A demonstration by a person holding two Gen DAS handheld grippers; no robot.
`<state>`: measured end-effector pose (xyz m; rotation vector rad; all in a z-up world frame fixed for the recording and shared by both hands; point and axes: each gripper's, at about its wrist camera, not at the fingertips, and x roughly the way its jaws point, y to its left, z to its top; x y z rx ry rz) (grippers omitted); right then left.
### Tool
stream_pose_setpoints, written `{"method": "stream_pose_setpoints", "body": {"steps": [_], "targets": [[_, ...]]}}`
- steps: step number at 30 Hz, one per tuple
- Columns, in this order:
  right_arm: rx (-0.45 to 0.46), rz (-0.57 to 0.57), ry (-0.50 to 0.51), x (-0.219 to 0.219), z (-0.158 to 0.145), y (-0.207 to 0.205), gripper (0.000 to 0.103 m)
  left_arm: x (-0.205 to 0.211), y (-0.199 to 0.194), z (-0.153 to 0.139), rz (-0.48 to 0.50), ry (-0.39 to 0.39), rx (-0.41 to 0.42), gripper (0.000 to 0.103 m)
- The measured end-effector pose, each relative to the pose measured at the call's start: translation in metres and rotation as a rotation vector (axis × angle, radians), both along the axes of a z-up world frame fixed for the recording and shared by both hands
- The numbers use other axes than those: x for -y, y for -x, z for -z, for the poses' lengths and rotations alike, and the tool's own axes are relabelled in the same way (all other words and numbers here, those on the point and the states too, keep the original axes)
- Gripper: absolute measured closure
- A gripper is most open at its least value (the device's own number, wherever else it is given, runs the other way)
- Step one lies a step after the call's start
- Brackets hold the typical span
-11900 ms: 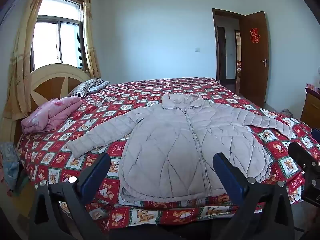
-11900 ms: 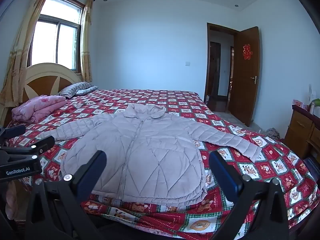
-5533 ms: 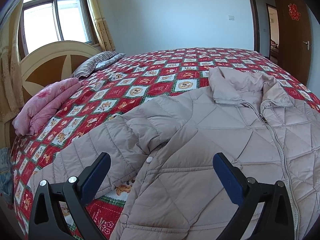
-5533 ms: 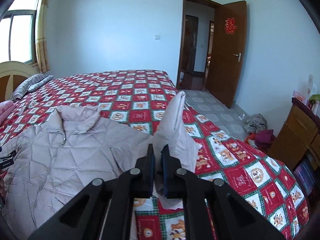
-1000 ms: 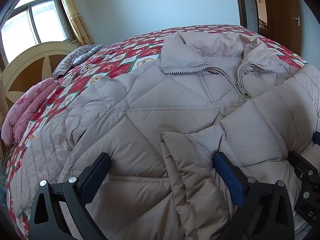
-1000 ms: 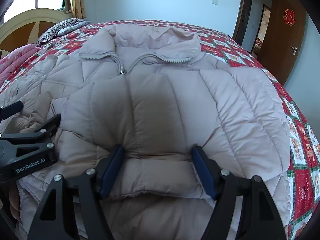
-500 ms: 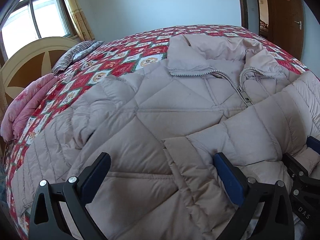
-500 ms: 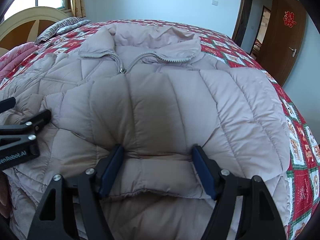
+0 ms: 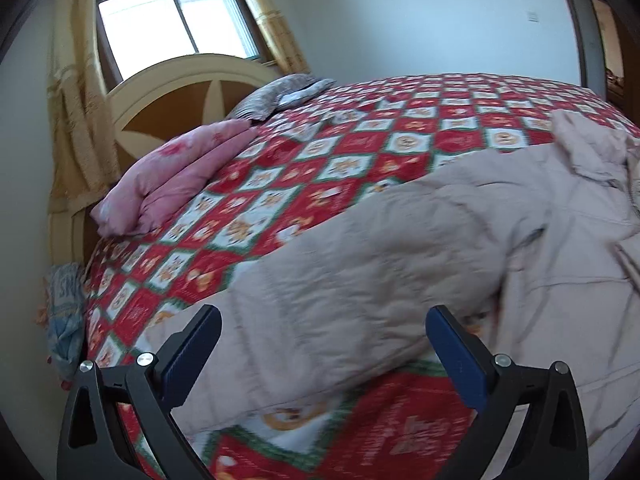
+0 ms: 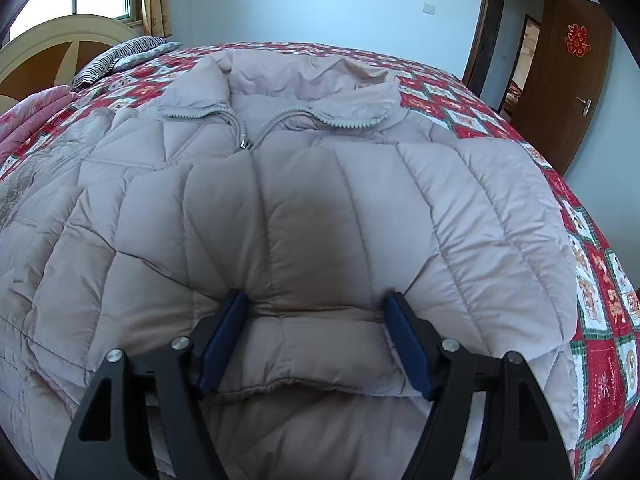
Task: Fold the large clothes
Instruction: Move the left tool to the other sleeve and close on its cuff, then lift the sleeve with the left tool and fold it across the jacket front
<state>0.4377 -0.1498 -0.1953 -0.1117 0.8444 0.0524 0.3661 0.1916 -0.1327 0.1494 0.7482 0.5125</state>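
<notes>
Padded jacket (image 10: 312,208): laid flat on the red patterned bedspread (image 9: 360,148), one sleeve (image 10: 320,332) folded across the chest. Right gripper (image 10: 316,340): pads are pressed against this sleeve's sides. Left gripper (image 9: 320,344): held wide apart above the other, outstretched sleeve (image 9: 360,280), nothing gripped.

Black gripper frames carry blue-padded fingers (image 10: 224,336) (silver screws at joints).

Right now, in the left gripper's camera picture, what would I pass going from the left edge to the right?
Yellow curtain → pink folded quilt → striped pillow → red patterned bedspread → beige padded jacket, which runs on to the right edge.
</notes>
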Motion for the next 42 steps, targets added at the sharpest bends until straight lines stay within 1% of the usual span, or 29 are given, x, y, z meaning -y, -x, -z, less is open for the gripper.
{"method": "stream_pose_setpoints", "body": {"steps": [2, 4, 7, 9, 11, 13, 16, 17, 18, 19, 21, 22, 23, 24, 26, 28, 32, 35, 37, 42], "targets": [[0.003, 0.0, 0.004, -0.001, 0.0, 0.0, 0.028, -0.04, 0.014, 0.002, -0.084, -0.007, -0.007, 0.001], [0.004, 0.0, 0.008, -0.002, 0.0, 0.001, 0.028, -0.076, 0.026, 0.005, -0.157, 0.011, -0.009, 0.001], [0.006, 0.0, 0.008, -0.002, -0.001, 0.001, 0.028, -0.122, 0.039, 0.014, -0.244, 0.091, -0.017, 0.001], [0.007, 0.001, 0.012, -0.002, -0.001, 0.001, 0.028, -0.144, 0.045, 0.023, -0.283, 0.161, -0.013, 0.001], [0.008, 0.001, 0.015, -0.002, -0.001, 0.001, 0.028, -0.155, 0.05, 0.03, -0.303, 0.235, -0.011, 0.001], [0.01, 0.002, 0.018, -0.002, -0.001, 0.001, 0.028, -0.158, 0.05, 0.036, -0.292, 0.292, 0.0, 0.001], [0.011, 0.002, 0.019, -0.002, -0.001, 0.001, 0.028, -0.152, 0.046, 0.042, -0.263, 0.309, 0.013, 0.001], [0.011, 0.002, 0.019, -0.002, -0.001, 0.001, 0.028, -0.148, 0.044, 0.043, -0.252, 0.304, 0.014, 0.005], [0.011, 0.002, 0.019, -0.002, -0.001, 0.001, 0.028, -0.145, 0.043, 0.044, -0.237, 0.297, 0.011, 0.018], [0.011, 0.002, 0.019, -0.002, -0.001, 0.001, 0.028, -0.142, 0.04, 0.046, -0.22, 0.297, 0.007, 0.027], [0.011, 0.002, 0.019, -0.002, -0.001, 0.001, 0.028, -0.138, 0.038, 0.046, -0.196, 0.288, -0.001, 0.065], [0.011, 0.002, 0.018, -0.002, -0.001, 0.001, 0.028, -0.137, 0.037, 0.046, -0.184, 0.286, -0.001, 0.075], [0.011, 0.002, 0.018, -0.002, -0.001, 0.001, 0.028, -0.137, 0.037, 0.044, -0.173, 0.287, 0.002, 0.088], [0.011, 0.002, 0.019, -0.002, -0.001, 0.001, 0.028, -0.137, 0.038, 0.041, -0.168, 0.282, 0.009, 0.093], [0.01, 0.001, 0.019, -0.002, -0.001, 0.001, 0.028, -0.136, 0.041, 0.032, -0.165, 0.275, 0.035, 0.096], [0.003, -0.001, 0.006, 0.0, -0.001, 0.0, 0.028, -0.133, 0.045, 0.017, -0.165, 0.245, 0.066, 0.096], [-0.011, -0.031, -0.024, 0.007, -0.015, 0.008, 0.028, -0.119, 0.052, -0.021, -0.117, 0.191, 0.135, 0.096], [0.018, -0.039, -0.046, 0.012, -0.028, 0.022, 0.028, -0.1, 0.055, -0.052, -0.062, 0.134, 0.192, 0.097], [0.025, -0.041, -0.042, 0.016, -0.033, 0.031, 0.028, -0.083, 0.054, -0.07, -0.018, 0.107, 0.221, 0.097], [0.035, -0.045, -0.048, 0.025, -0.036, 0.045, 0.028, -0.034, 0.045, -0.103, 0.11, 0.101, 0.261, 0.097]]}}
